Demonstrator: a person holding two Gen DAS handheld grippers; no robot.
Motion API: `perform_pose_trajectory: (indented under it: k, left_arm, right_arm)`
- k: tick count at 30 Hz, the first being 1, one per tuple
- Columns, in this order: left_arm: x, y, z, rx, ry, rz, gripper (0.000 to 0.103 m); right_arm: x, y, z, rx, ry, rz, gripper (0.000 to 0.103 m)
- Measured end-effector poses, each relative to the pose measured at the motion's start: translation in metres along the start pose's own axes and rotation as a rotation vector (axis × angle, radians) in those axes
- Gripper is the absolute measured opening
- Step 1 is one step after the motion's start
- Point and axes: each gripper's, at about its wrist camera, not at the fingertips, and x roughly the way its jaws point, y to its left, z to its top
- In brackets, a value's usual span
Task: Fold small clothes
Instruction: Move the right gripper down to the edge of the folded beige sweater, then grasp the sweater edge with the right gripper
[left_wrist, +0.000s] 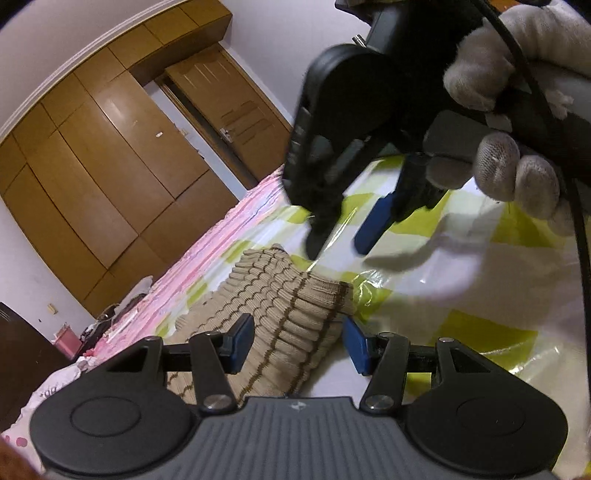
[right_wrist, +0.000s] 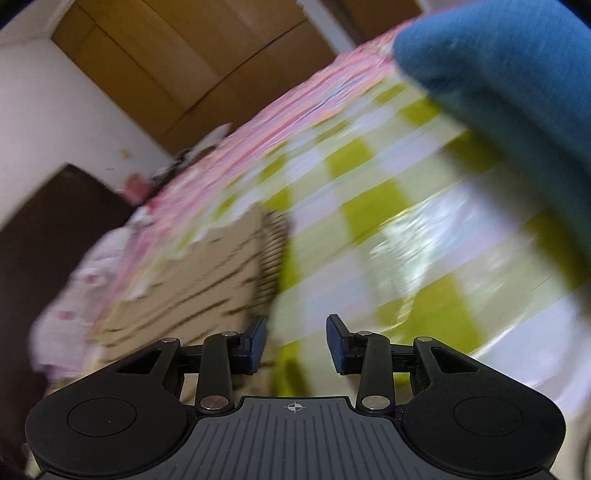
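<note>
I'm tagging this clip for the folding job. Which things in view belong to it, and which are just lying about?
Part of the job:
- beige ribbed knit garment, lying between the open pads of the left tool
- right tool, empty
- green-checked plastic cover it lies on

Just lying about:
- pink bedding
- blue cloth, blurred
- wooden wardrobe
- door

Glossy green-and-white checked bed cover (left_wrist: 461, 332), beige ribbed knit garment (left_wrist: 288, 306) on it.

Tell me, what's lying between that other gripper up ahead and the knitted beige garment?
Nothing but bare checked plastic sheet, seen in the left wrist view: the right gripper hangs just past the knitted beige garment without touching it.
</note>
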Motion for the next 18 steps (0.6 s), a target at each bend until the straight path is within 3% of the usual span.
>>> perform_pose_trajectory:
  k: [2,7,12,14,16,18]
  left_arm:
    - [0.000,0.002,-0.001,-0.007,0.004,-0.006,0.060]
    - [0.004,0.004,-0.002,-0.010,0.016,-0.011,0.071]
    - [0.000,0.000,-0.004,0.029,0.009,-0.006,0.078]
    - [0.001,-0.002,-0.005,0.041,0.011,-0.005,0.080]
    - [0.002,-0.003,-0.004,0.039,0.013,0.000,0.081]
    - [0.005,-0.003,-0.002,0.031,0.021,0.011,0.082]
  right_arm:
    - [0.005,0.000,-0.001,0.025,0.038,0.073,0.040]
    - [0.020,0.007,-0.004,0.005,0.106,0.077,0.045]
    - [0.033,0.006,-0.008,0.051,0.202,0.144,0.044]
    - [0.035,0.006,-0.010,0.062,0.215,0.151,0.036]
    - [0.036,0.005,-0.011,0.098,0.230,0.192,0.020]
    - [0.033,0.005,-0.010,0.131,0.229,0.250,0.018]
